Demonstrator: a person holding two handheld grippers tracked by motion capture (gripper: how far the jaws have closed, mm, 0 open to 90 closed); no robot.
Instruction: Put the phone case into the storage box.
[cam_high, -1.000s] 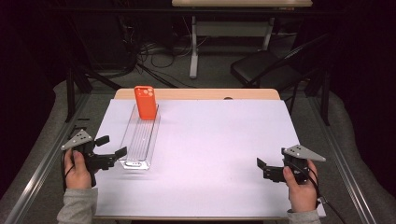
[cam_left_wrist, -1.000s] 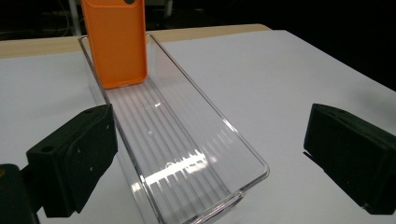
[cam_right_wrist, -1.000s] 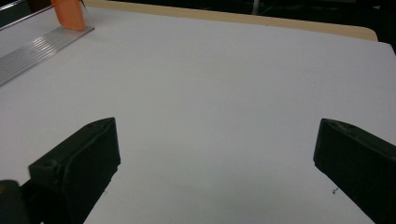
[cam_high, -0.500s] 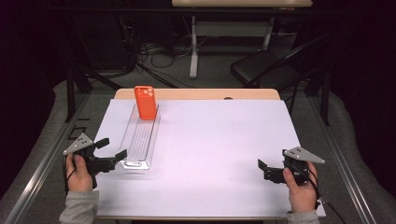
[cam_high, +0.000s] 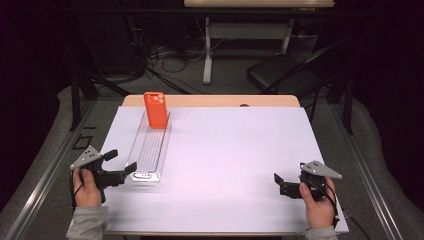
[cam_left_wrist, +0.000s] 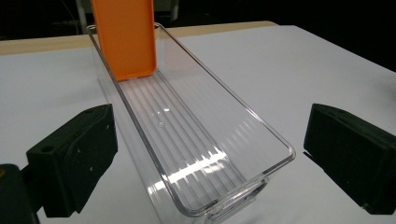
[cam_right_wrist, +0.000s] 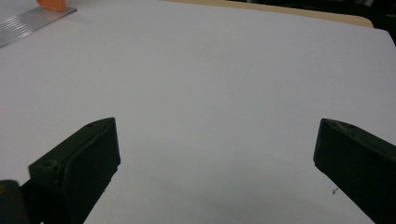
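**Clear tray at the left, gripper closing in on its near end**

One clear ribbed tray (cam_high: 150, 149), long and narrow, lying on the left half of the worktop (cam_high: 225, 165), running near to far. One orange phone case (cam_high: 156, 109) propped upright at the tray's far end, leaning on the wall there (tall, light, easily tipped). Left gripper (cam_high: 123, 169) spread wide, one jaw on either side of the tray's near end, not touching as far as can be told.

Risks, as judged:
- Slippery thin plastic walls; a pinch set too near the corner likely to slide off or skate the tray across the white sheet.
- A jaw nudging the tray before closing: tray turned askew, case toppled flat or out over the wall.
- A quick lift from one end: far end tilted down, case sliding.

Right gripper (cam_high: 281, 184) also spread wide, holding nothing, low over bare sheet at the near right, well apart from the tray.

Count: one tray, one case, two grippers.
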